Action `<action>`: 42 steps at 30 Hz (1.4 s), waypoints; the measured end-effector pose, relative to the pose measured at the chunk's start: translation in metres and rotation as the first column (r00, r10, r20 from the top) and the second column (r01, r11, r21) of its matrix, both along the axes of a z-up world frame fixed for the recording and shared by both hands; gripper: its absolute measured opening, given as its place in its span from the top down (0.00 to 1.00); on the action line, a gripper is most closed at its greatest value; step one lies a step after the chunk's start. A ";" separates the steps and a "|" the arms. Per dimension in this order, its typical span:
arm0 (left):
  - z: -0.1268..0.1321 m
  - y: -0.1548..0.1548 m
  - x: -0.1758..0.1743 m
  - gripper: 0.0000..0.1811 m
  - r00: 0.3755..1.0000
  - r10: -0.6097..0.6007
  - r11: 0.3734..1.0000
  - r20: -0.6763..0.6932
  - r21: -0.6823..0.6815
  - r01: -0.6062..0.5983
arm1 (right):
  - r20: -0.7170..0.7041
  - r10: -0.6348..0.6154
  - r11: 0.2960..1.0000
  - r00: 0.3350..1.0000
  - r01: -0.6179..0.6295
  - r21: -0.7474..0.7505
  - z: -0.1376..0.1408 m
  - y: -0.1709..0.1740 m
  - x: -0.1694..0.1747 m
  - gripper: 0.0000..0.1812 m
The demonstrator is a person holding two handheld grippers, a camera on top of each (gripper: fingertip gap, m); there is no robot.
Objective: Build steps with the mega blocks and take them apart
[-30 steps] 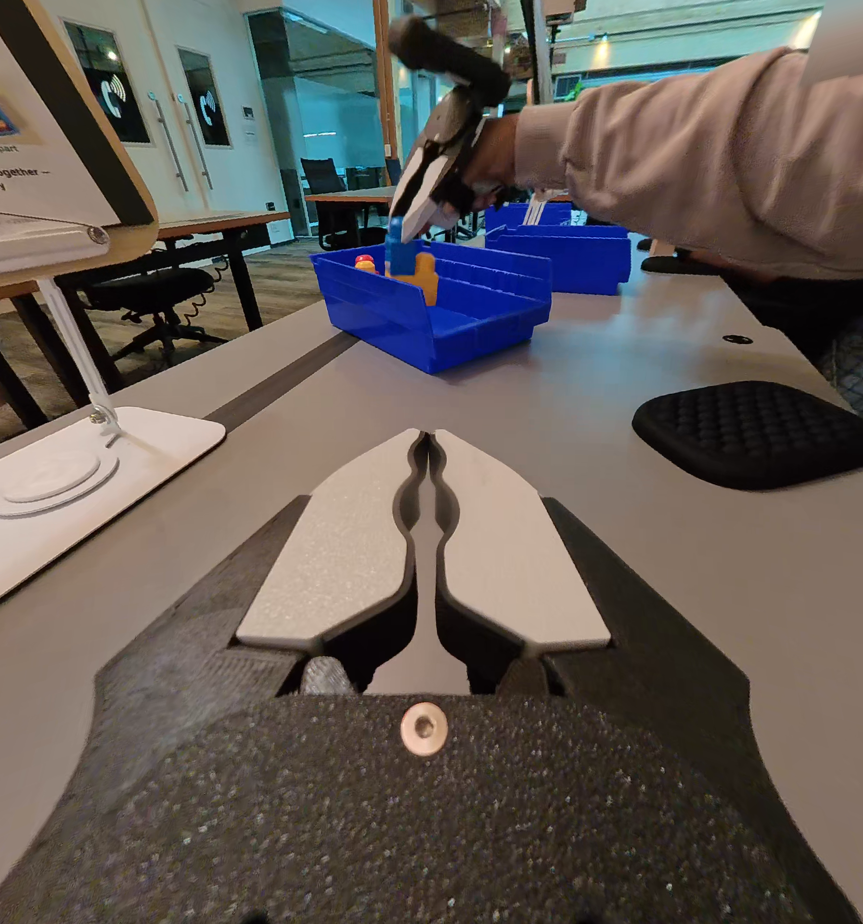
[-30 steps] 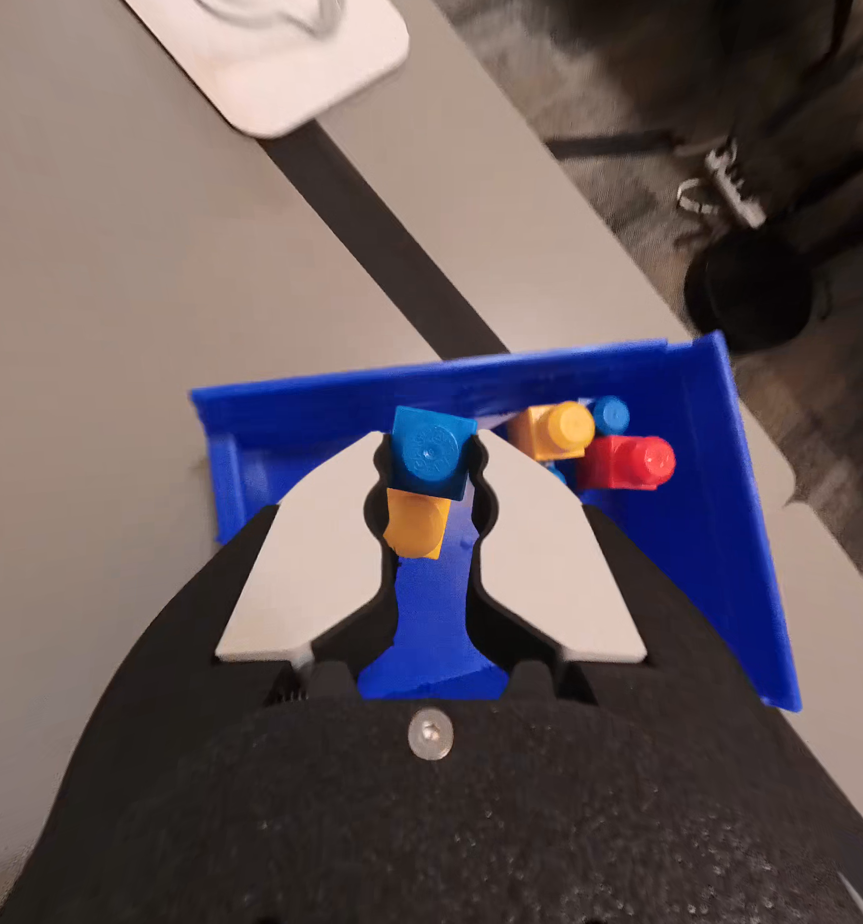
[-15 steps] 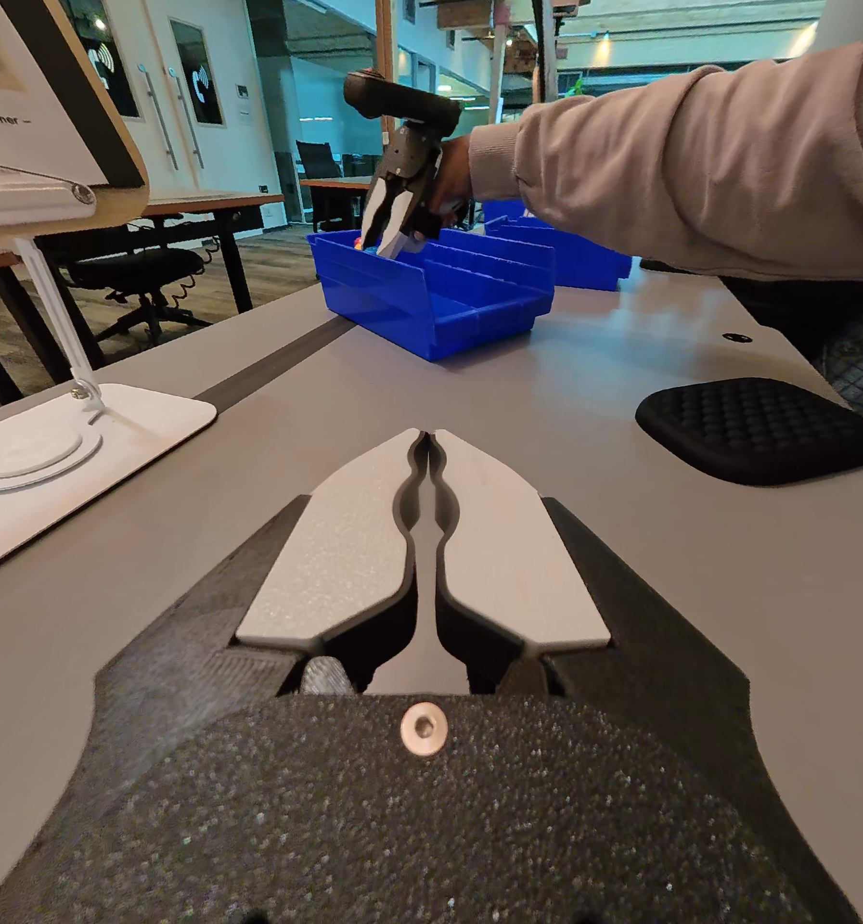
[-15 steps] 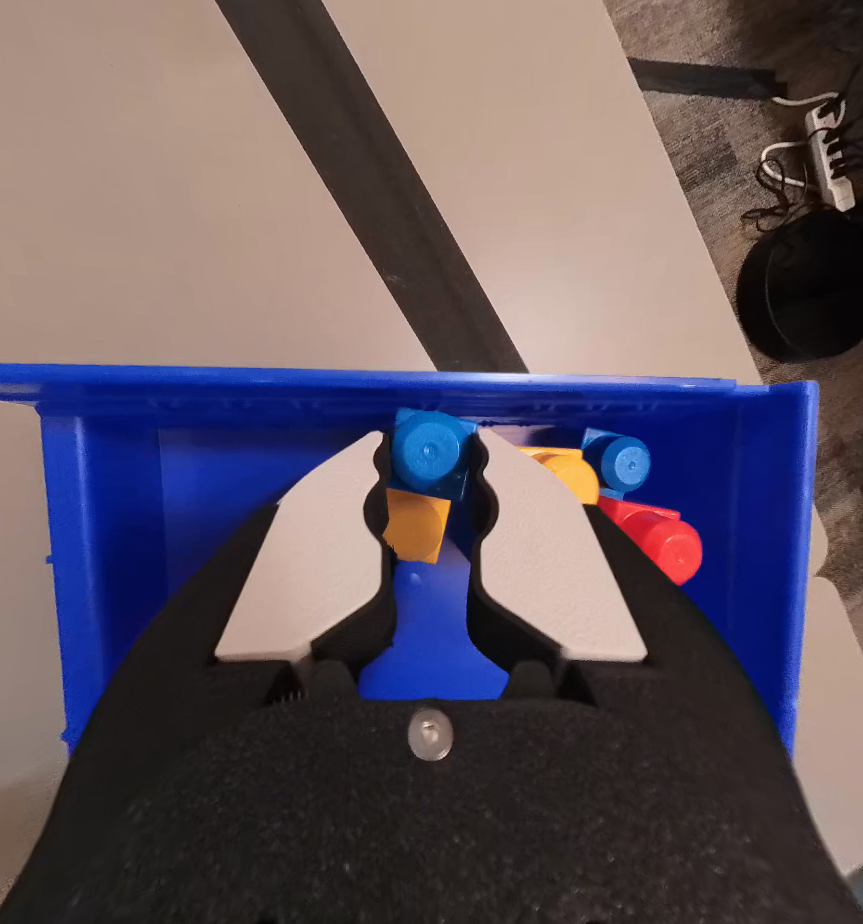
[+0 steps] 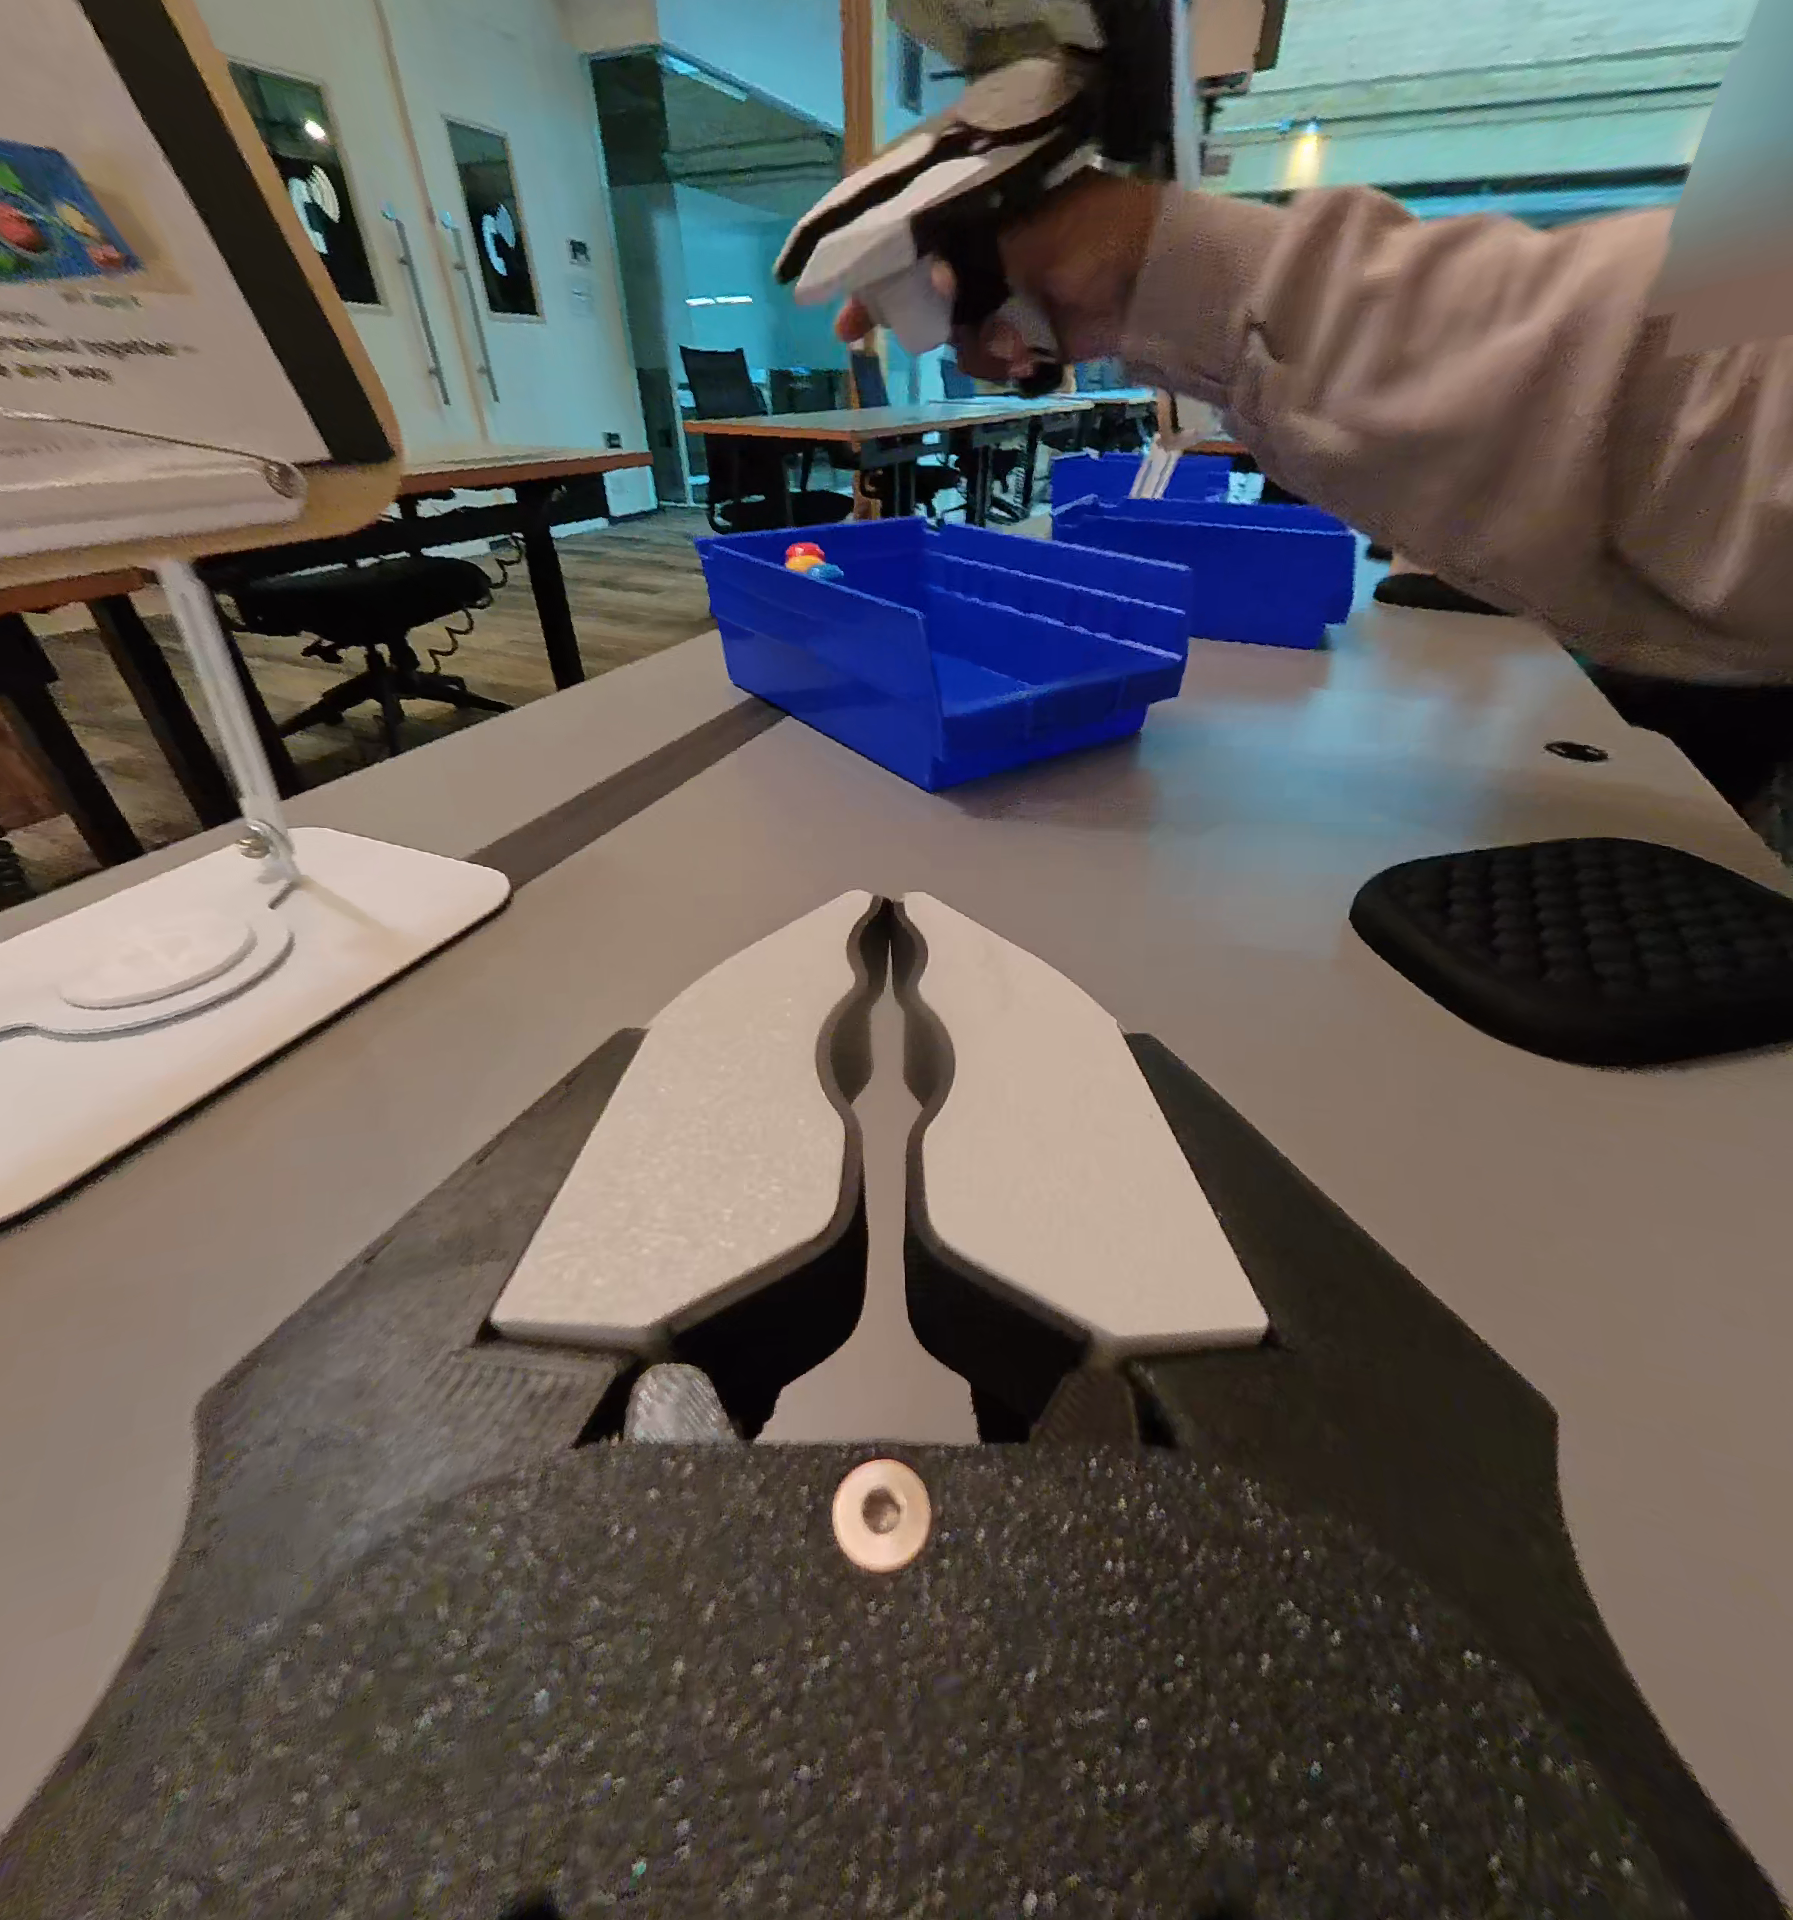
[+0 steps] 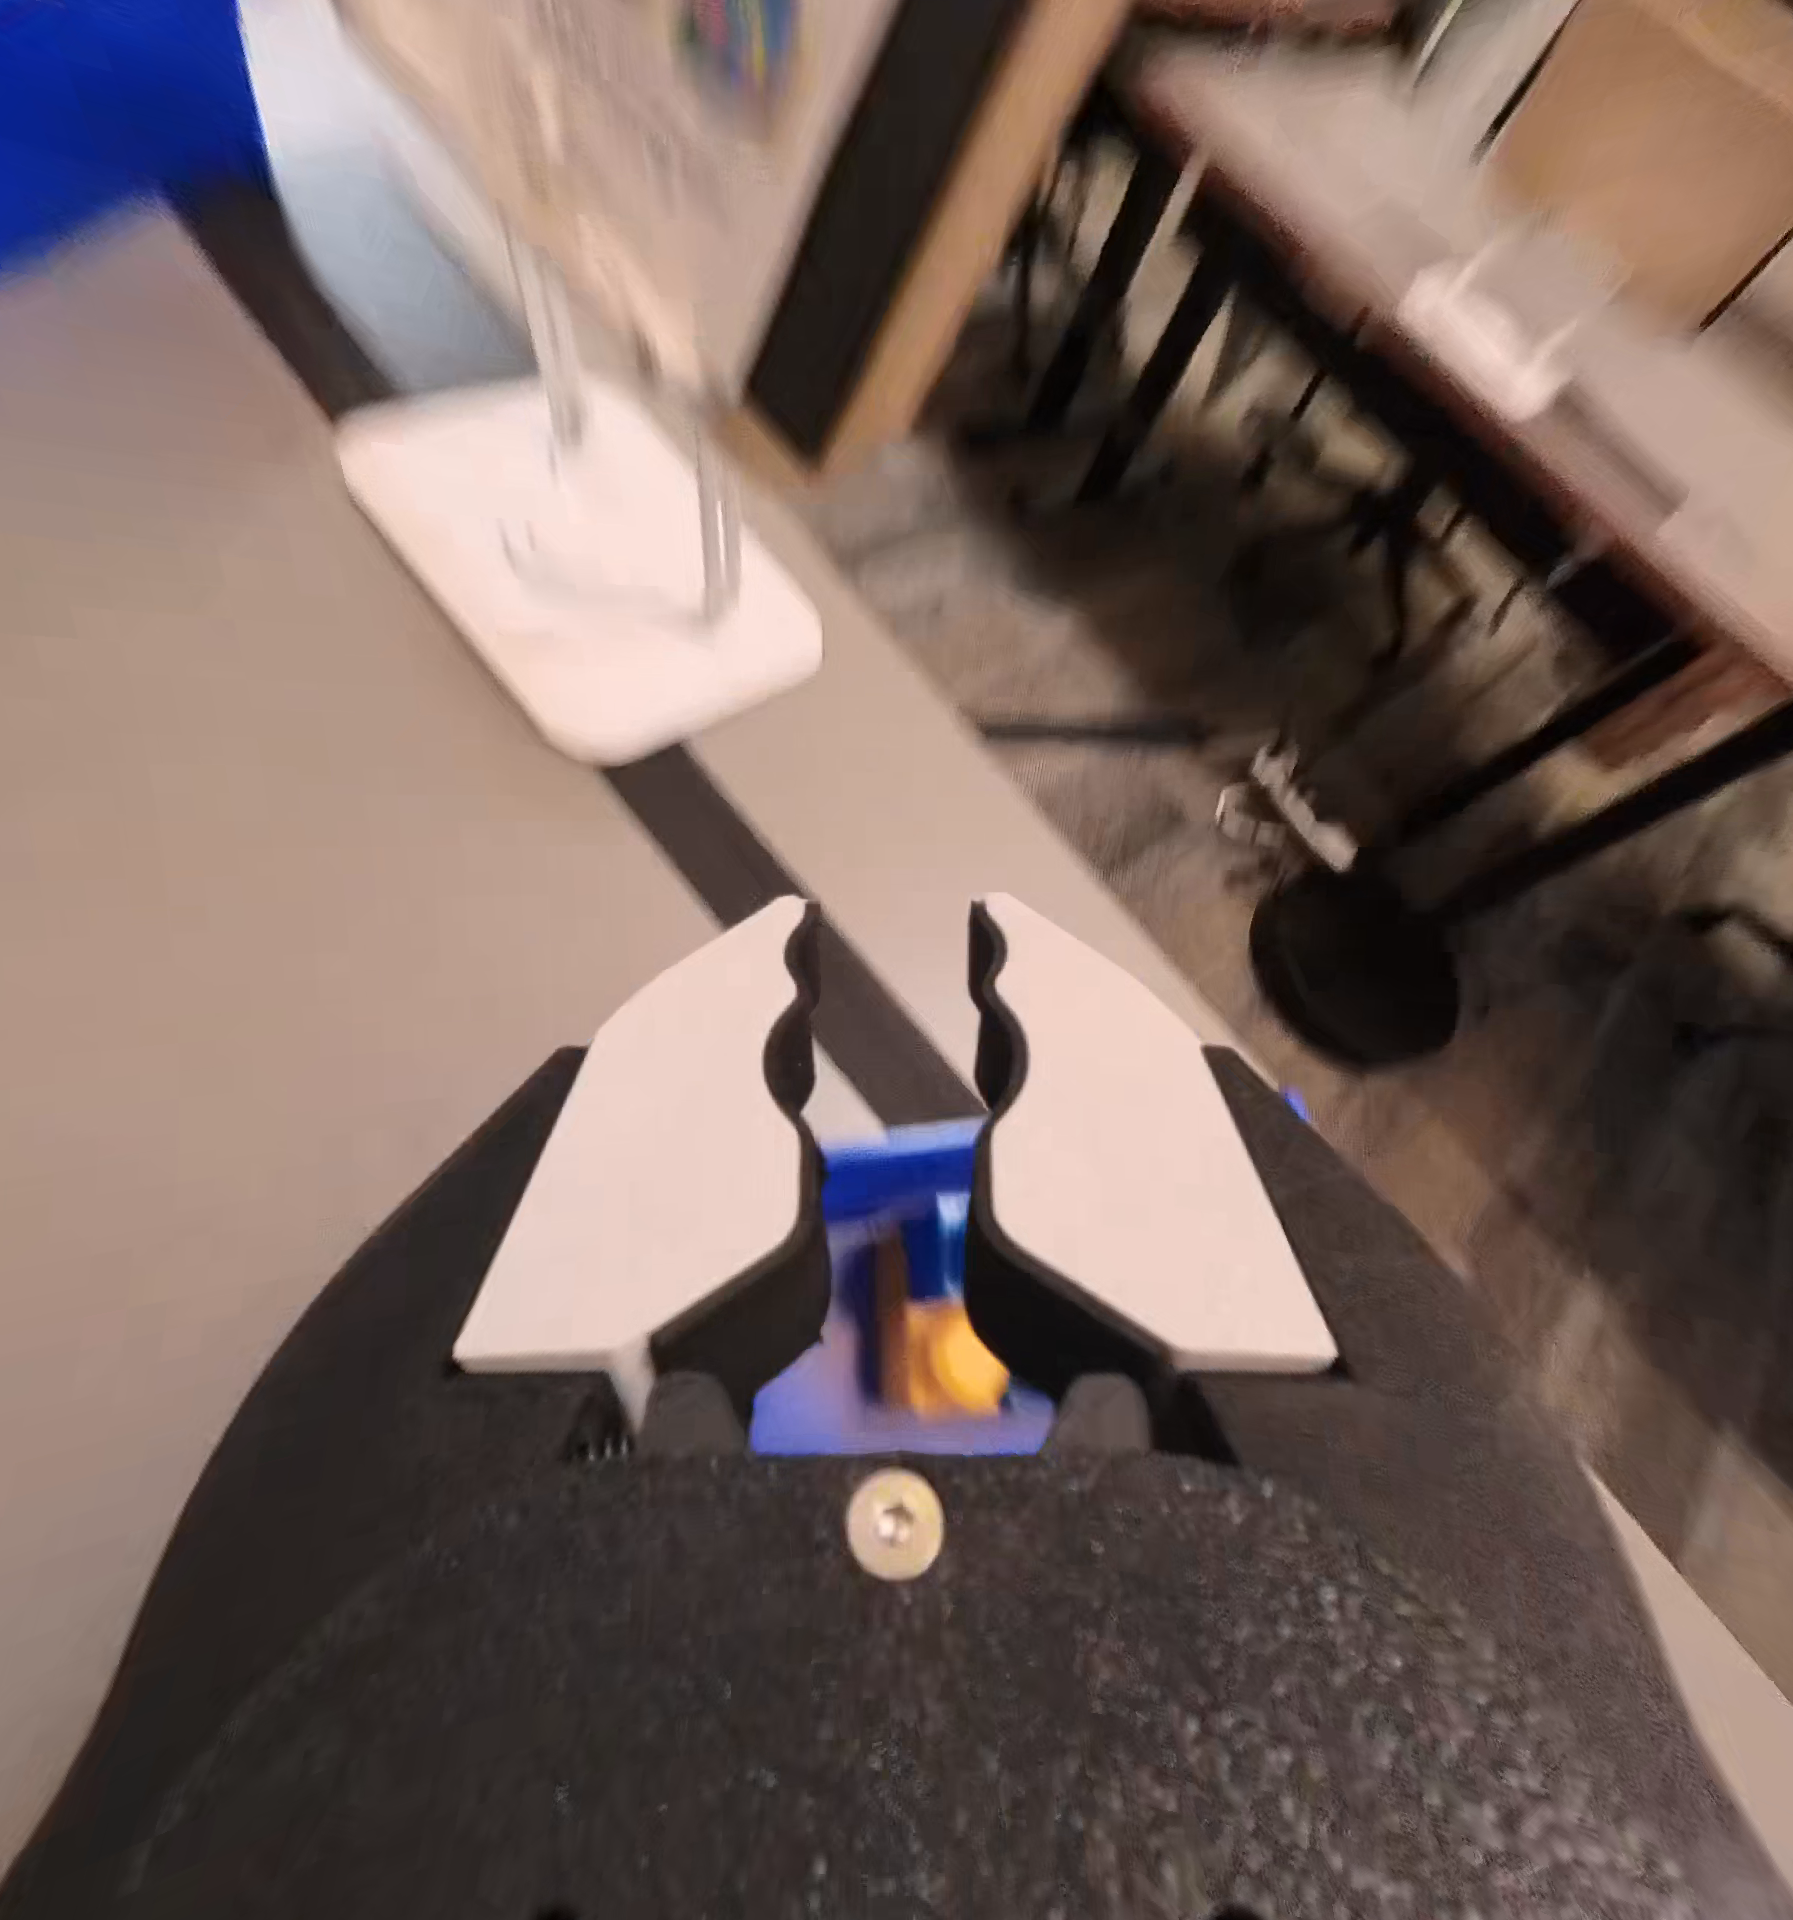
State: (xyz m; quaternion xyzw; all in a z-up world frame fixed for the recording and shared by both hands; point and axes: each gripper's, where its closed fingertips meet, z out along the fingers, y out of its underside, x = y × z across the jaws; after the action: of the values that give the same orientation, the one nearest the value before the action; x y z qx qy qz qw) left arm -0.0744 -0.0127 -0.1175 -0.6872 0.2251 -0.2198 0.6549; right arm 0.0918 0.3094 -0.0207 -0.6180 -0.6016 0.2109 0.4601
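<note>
— So where do the blocks sit relative to the fingers?

— Below and behind the right gripper (image 6: pixel 890 914). Its fingers are spread with nothing between them, and through the gap near their base the blue bin (image 6: pixel 897 1158) shows with a yellow block (image 6: pixel 949 1371) in it. In the left wrist view the same bin (image 5: pixel 933 665) stands far across the grey table (image 5: pixel 1235 831), with a few coloured blocks (image 5: pixel 812 561) at its far left corner.

— Long axis of the yellow one?

— Too blurred and too hidden to tell.

— And the other tool?

— The left gripper (image 5: pixel 887 920) lies low over the table, fingers pressed together on nothing, well apart from the bin. The right one is raised above the bin, so I judge it the nearer for any further pick; it would have to tip down and back.

— Any writing?

— A printed sheet on the clipboard stand (image 5: pixel 133 260) carries a picture and lines of text, which I leave unread. The black pad (image 5: pixel 1619 945) shows no marking
</note>
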 end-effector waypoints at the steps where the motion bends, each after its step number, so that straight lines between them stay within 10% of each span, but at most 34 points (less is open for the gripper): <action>1: 0.003 0.000 -0.003 1.00 1.000 0.018 1.000 0.005 0.009 -0.018 | -0.124 -0.008 1.000 0.992 0.009 0.008 0.018 -0.014 -0.007 0.88; 5: 0.012 0.004 -0.019 1.00 0.992 0.125 0.991 0.018 0.048 -0.126 | -0.491 -0.116 0.992 0.864 0.079 -0.097 0.048 -0.068 -0.019 0.98; 10: 0.021 0.006 -0.039 1.00 0.973 0.220 0.972 0.068 0.064 -0.225 | -0.569 -0.273 0.961 0.776 0.197 -0.191 0.000 -0.118 -0.030 1.00; 22: 0.044 0.001 -0.071 1.00 0.938 0.332 0.931 0.104 0.125 -0.343 | -0.556 -0.153 0.985 0.817 0.079 -0.155 -0.083 -0.185 -0.067 1.00; 28: 0.095 -0.035 -0.184 1.00 0.781 0.611 0.766 0.129 0.150 -0.625 | -0.516 -0.119 0.992 0.848 0.075 -0.106 -0.086 -0.188 -0.069 1.00; 34: 0.100 -0.070 -0.285 0.90 0.647 0.754 0.654 -0.112 0.049 -0.755 | -0.490 -0.081 0.985 0.868 -0.006 -0.174 -0.092 -0.197 -0.074 1.00; 42: 0.015 -0.088 -0.362 0.81 0.600 0.408 0.570 -0.688 -0.321 -0.756 | -0.481 -0.073 0.980 0.874 -0.026 -0.196 -0.094 -0.200 -0.076 1.00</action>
State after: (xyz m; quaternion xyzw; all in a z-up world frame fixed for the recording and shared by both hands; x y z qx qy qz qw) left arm -0.4362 -0.1011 -0.1020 -0.9189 0.0682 0.1674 0.3507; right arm 0.0162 0.1094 -0.1144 -0.5950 -0.4354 0.4117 0.5356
